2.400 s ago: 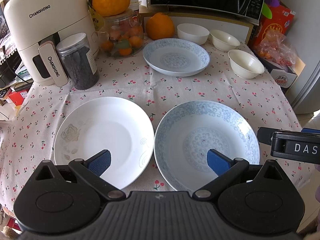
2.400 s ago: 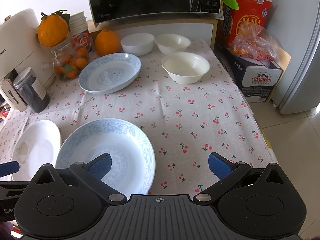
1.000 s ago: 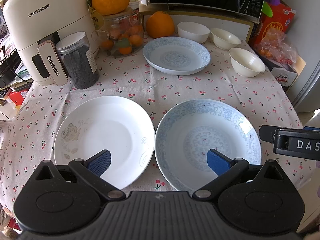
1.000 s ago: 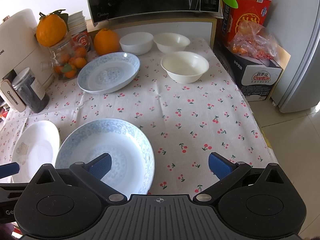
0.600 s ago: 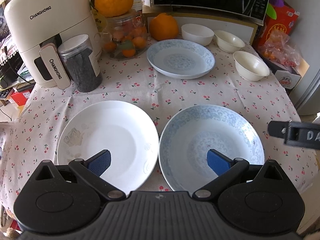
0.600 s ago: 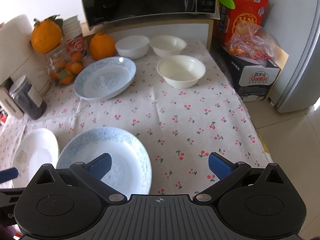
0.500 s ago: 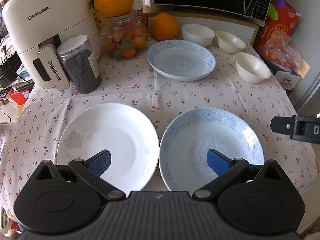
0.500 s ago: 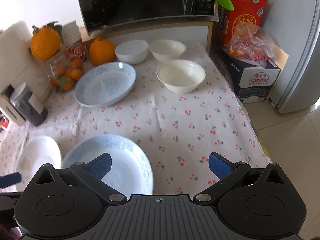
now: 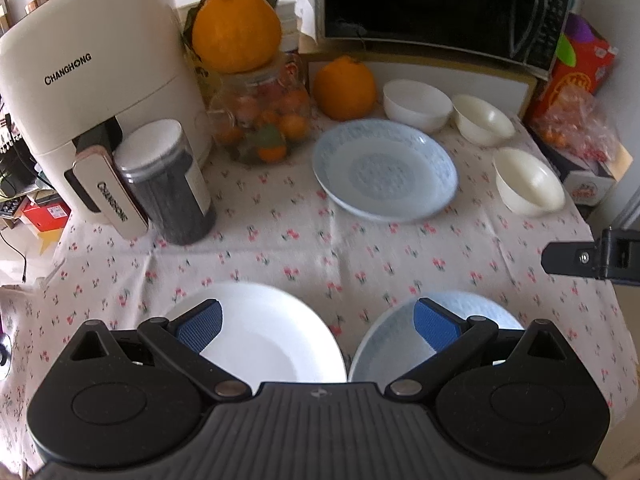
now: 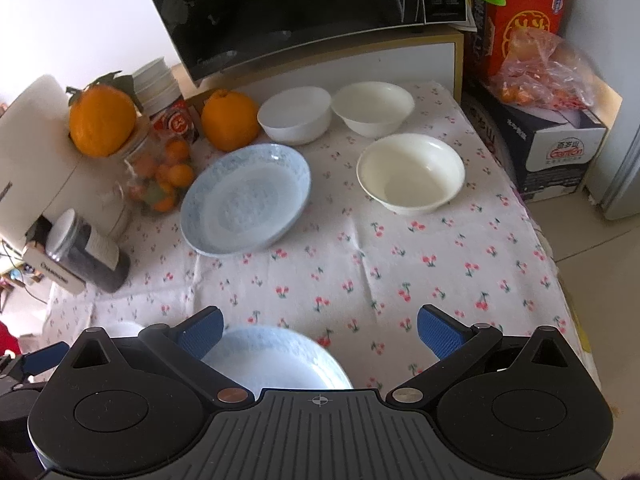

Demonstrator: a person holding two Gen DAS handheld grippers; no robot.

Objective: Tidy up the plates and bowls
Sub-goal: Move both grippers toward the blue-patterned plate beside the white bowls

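Note:
A white plate (image 9: 272, 336) and a blue-patterned plate (image 9: 404, 344) lie side by side at the table's near edge. A second blue-patterned plate (image 9: 384, 174) lies further back; it also shows in the right wrist view (image 10: 246, 198). Three white bowls stand at the back right: one (image 10: 412, 172) nearest, two (image 10: 294, 114) (image 10: 372, 106) behind. My left gripper (image 9: 318, 320) is open and empty above the two near plates. My right gripper (image 10: 320, 330) is open and empty above the near blue plate (image 10: 276, 360).
A cherry-print tablecloth (image 10: 400, 264) covers the table. A white air fryer (image 9: 88, 92), a dark jar (image 9: 168, 184), a glass jar of small oranges (image 9: 262, 120) and a large orange (image 9: 344, 88) stand at the back left. A microwave (image 10: 300, 4) sits behind. Boxes (image 10: 556, 148) stand at the right.
Both grippers have risen and pulled back, so the near plates have slid toward the bottom of both views. Nothing on the table has moved. Both grippers stay open.

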